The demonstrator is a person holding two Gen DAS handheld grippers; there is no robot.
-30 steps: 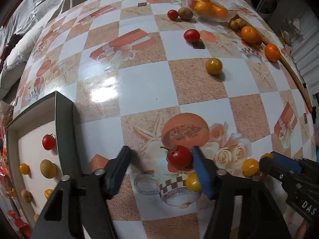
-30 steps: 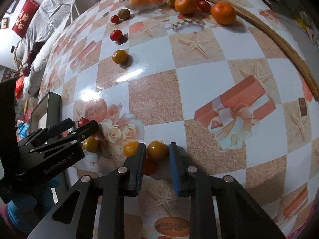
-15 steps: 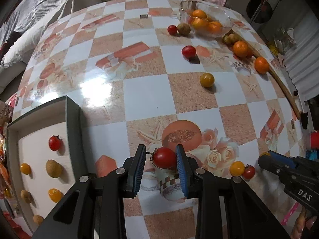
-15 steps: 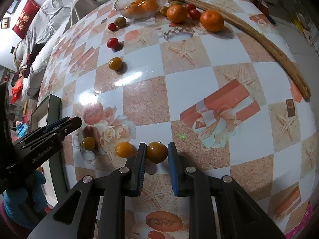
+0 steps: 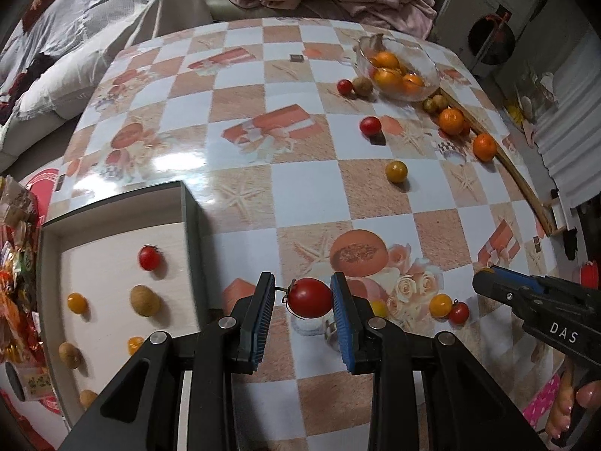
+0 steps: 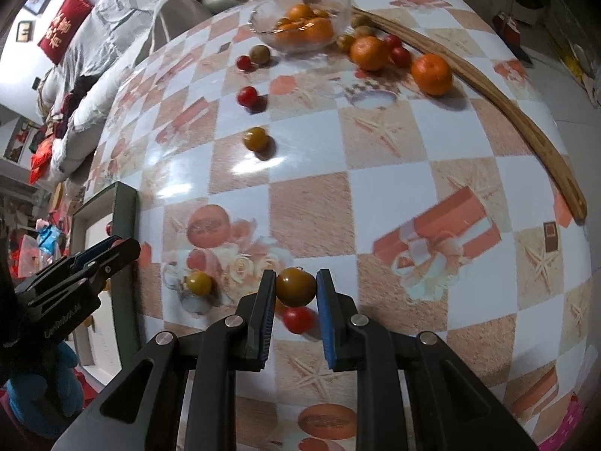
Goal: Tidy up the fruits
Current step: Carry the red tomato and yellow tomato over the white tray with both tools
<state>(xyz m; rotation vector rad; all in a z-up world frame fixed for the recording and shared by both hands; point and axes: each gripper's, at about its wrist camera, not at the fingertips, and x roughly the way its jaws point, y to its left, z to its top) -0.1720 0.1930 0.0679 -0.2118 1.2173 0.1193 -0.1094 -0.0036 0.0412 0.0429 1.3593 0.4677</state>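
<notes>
My left gripper (image 5: 302,298) is shut on a red cherry tomato (image 5: 310,297) and holds it above the table, right of the dark-rimmed tray (image 5: 186,221). The tray holds several small fruits, among them a red tomato (image 5: 149,258) and a brown one (image 5: 145,300). My right gripper (image 6: 296,291) is shut on a yellow-brown tomato (image 6: 296,286), lifted above a red tomato (image 6: 298,319) on the table. Another yellow tomato (image 6: 199,283) lies to its left.
A glass bowl (image 5: 426,88) of oranges stands at the far side, with loose oranges (image 5: 451,121), red tomatoes (image 5: 370,125) and a yellow tomato (image 5: 396,171) around it. A curved wooden stick (image 6: 488,94) lies along the right edge. Snack packets (image 5: 15,282) lie left of the tray.
My left gripper closed on the red tomato and lifted it. My right gripper rose with the yellow-brown tomato, uncovering the red tomato beneath.
</notes>
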